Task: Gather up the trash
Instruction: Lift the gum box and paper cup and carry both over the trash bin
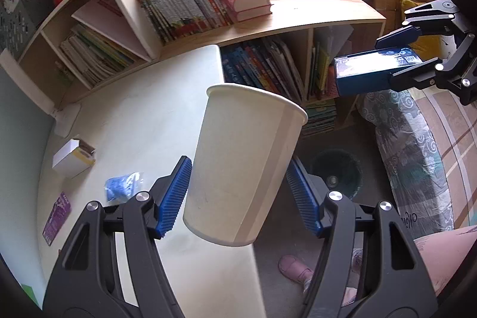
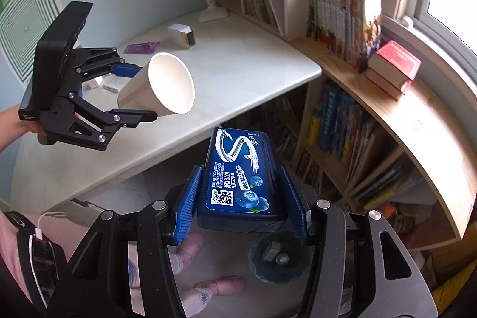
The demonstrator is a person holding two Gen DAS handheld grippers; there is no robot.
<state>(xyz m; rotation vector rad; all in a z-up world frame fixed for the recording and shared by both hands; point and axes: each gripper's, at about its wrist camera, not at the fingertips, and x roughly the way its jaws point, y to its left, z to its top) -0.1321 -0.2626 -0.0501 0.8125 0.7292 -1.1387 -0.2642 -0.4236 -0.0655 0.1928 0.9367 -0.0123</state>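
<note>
A white paper cup (image 1: 247, 124) is tilted between the blue pads of my left gripper (image 1: 238, 166), which is shut on its lower half over the desk's right edge. In the right wrist view the cup (image 2: 170, 85) shows its empty inside, with the left gripper (image 2: 144, 93) around it. My right gripper (image 2: 241, 178) is shut on a dark blue gum box (image 2: 238, 169) with blueberry print. From the left wrist view that box (image 1: 366, 73) and right gripper (image 1: 399, 55) hang at the right. A dark green trash bin (image 1: 351, 169) (image 2: 259, 267) stands on the floor below both.
On the white desk (image 1: 134, 124) lie a small white box (image 1: 73, 158), a blue wrapper (image 1: 122, 187) and a purple card (image 1: 56, 216). A curved bookshelf (image 2: 387, 115) runs behind. A bed (image 1: 417, 154) is to the right. The person's pink slippers (image 1: 293, 267) are beside the bin.
</note>
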